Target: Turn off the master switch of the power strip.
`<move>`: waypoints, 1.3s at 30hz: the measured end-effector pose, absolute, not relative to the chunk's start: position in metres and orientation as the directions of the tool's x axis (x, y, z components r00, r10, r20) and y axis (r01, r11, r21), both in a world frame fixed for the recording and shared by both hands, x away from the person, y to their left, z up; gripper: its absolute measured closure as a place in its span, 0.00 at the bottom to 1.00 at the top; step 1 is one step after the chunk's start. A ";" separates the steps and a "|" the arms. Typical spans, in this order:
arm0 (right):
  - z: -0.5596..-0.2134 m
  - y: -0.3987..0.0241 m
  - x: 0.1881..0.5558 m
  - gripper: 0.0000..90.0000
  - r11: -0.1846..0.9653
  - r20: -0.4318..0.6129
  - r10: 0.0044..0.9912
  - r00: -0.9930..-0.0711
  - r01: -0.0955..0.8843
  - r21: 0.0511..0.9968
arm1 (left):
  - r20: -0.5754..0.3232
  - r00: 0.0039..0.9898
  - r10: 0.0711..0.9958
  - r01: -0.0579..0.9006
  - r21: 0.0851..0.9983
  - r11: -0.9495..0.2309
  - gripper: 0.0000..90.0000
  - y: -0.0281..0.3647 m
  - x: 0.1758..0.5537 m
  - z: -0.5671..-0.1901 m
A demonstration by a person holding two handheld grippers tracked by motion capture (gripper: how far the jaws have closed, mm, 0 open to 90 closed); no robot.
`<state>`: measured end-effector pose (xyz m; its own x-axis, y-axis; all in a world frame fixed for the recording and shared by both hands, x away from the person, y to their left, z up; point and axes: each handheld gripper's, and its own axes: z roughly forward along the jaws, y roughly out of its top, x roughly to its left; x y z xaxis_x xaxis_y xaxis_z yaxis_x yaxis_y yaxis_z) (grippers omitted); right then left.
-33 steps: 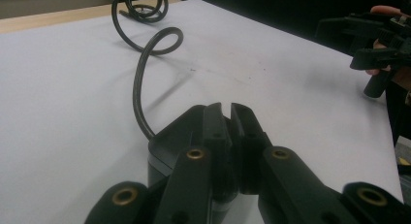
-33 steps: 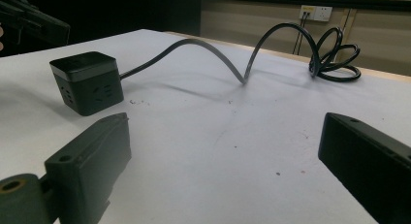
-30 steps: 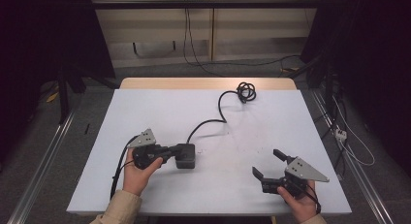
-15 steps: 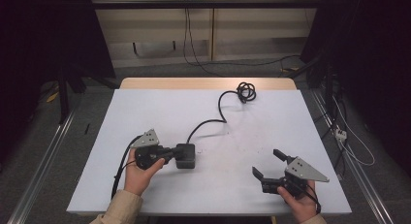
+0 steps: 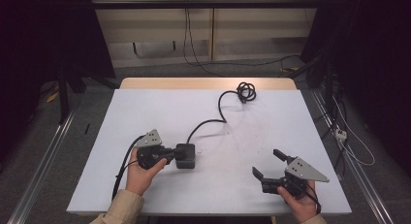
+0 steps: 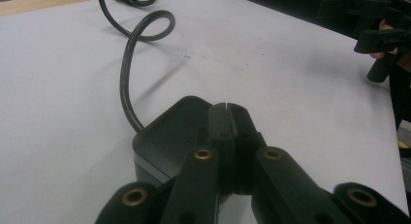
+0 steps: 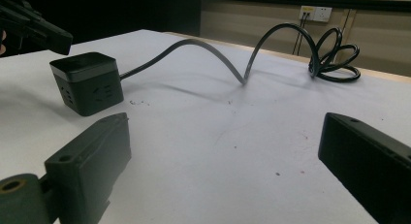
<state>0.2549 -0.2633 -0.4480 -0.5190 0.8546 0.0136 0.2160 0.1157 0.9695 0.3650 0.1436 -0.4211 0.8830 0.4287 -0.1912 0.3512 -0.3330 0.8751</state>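
Power cube (image 5: pixel 185 155), black and square with a dark cord (image 5: pixel 219 112), sits left of centre in my high view, well inside the tabletop (image 5: pixel 242 151) edges. My left gripper (image 5: pixel 170 154) is clenched, tips over the cube's top. My right gripper (image 5: pixel 269 163), released, hovers lower right near the front edge; bare tabletop lies between. The cord coils near the far edge.

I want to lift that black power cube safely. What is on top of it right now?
The shut left gripper sits over the power cube top, jaws together, tips above its lid. Whether they touch it is unclear. The lid beneath them is hidden. The cable leaves its far side.
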 end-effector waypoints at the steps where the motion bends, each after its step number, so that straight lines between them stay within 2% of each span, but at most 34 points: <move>1: -0.448 -0.263 0.255 0.05 0.116 0.014 0.854 -0.519 0.216 0.970 | -0.189 0.883 0.429 0.351 0.874 -0.336 1.00 0.143 0.365 -0.421; 39: -0.448 -0.263 0.255 0.05 0.115 0.014 0.855 -0.519 0.216 0.970 | -0.173 0.882 0.438 0.352 0.860 -0.368 1.00 0.138 0.367 -0.425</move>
